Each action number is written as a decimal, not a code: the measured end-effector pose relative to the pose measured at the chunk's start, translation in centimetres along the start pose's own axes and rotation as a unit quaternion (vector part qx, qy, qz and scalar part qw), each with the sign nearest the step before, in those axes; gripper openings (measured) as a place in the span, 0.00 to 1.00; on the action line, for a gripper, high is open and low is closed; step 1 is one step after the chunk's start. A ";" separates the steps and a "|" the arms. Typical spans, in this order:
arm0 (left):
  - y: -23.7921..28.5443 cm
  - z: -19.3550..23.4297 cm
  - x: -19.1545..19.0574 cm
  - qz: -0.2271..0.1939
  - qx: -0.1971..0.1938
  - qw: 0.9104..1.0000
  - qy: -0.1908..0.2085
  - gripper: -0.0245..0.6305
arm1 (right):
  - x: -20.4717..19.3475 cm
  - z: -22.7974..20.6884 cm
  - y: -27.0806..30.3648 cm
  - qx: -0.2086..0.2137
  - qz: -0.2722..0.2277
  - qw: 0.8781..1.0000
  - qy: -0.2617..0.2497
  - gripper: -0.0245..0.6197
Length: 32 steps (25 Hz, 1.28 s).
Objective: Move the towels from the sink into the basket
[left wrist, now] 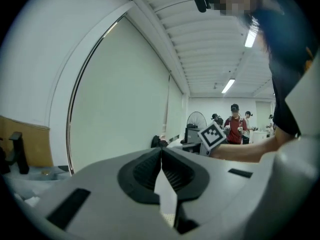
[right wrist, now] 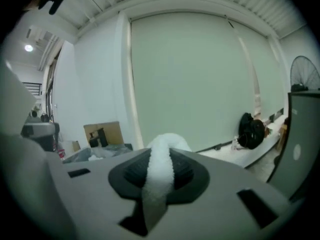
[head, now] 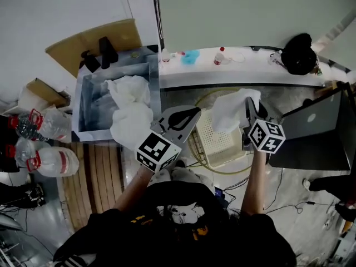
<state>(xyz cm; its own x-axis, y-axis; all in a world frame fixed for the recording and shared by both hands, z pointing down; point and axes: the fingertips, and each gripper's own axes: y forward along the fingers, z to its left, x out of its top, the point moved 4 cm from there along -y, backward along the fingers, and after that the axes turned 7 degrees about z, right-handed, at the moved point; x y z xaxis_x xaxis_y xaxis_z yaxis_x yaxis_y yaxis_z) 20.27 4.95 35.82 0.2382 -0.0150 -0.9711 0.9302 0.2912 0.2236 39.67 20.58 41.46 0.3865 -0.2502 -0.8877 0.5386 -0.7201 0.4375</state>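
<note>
The right hand-held gripper (right wrist: 160,159) is clamped on a white towel (right wrist: 161,176). A thick fold runs up between the two dark pads and bulges over their tips, so the grip looks deep enough that the cloth should not slip out while it is carried. In the head view this hand-held gripper (head: 249,105) is raised, and the towel (head: 231,109) hangs from it in a loose drape just above the cream basket (head: 218,149). Its lower edge is over the basket's far side. Holding it high probably keeps the trailing cloth clear of the rim, so it can fall inside when let go.

The left hand-held gripper (left wrist: 161,154) has its jaws together at the tips with nothing in them. It (head: 194,112) sits between the basket and the sink (head: 83,102), likely parked out of the way and ready for the next reach.

The other towels (head: 130,107) lie heaped in the sink, one spilling over its near wall, so the job seems partly done.
</note>
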 end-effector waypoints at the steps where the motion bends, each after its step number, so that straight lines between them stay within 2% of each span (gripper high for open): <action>1: 0.6 -0.2 -0.2 0.005 -0.004 1.000 0.000 0.05 | -1.9 -0.9 0.7 -0.005 0.020 1.000 0.008 0.13; 5: 2.0 -0.8 -0.7 0.020 -0.011 1.000 0.001 0.05 | -9.8 -3.9 3.2 -0.021 0.099 0.994 0.046 0.13; 10: 2.8 -0.6 -1.3 0.036 -0.002 0.999 -0.005 0.05 | -18.3 -5.9 6.1 -0.034 0.197 0.978 0.065 0.13; 16: 2.9 0.0 -1.7 0.045 0.015 0.999 -0.013 0.05 | -23.7 -6.9 8.6 -0.044 0.269 0.960 0.064 0.15; 19: 2.8 0.2 -1.8 0.047 0.022 0.999 -0.014 0.05 | -24.6 -7.1 9.2 -0.047 0.288 0.955 0.051 0.18; 22: 2.5 0.4 -2.0 0.048 0.029 0.998 -0.015 0.05 | -24.6 -7.2 9.5 -0.044 0.294 0.953 0.052 0.34; 24: 2.4 0.5 -2.0 0.048 0.034 0.998 -0.017 0.05 | -24.0 -7.3 9.5 -0.044 0.286 0.956 0.052 0.39; 29: 1.8 0.3 -1.8 0.045 0.044 0.998 -0.018 0.05 | -20.5 -7.0 8.3 -0.042 0.227 0.971 0.061 0.38; 32: 1.1 0.1 -1.7 0.043 0.050 0.998 -0.017 0.05 | -18.1 -5.9 7.5 -0.022 0.190 0.980 0.054 0.34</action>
<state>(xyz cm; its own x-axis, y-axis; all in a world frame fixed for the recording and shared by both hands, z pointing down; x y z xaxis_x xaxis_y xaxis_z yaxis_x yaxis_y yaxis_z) 20.94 5.19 37.78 0.3262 -0.0274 -0.9449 0.9287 0.1957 0.3149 41.12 23.56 61.62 0.6414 -0.4229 -0.6402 0.3714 -0.5589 0.7414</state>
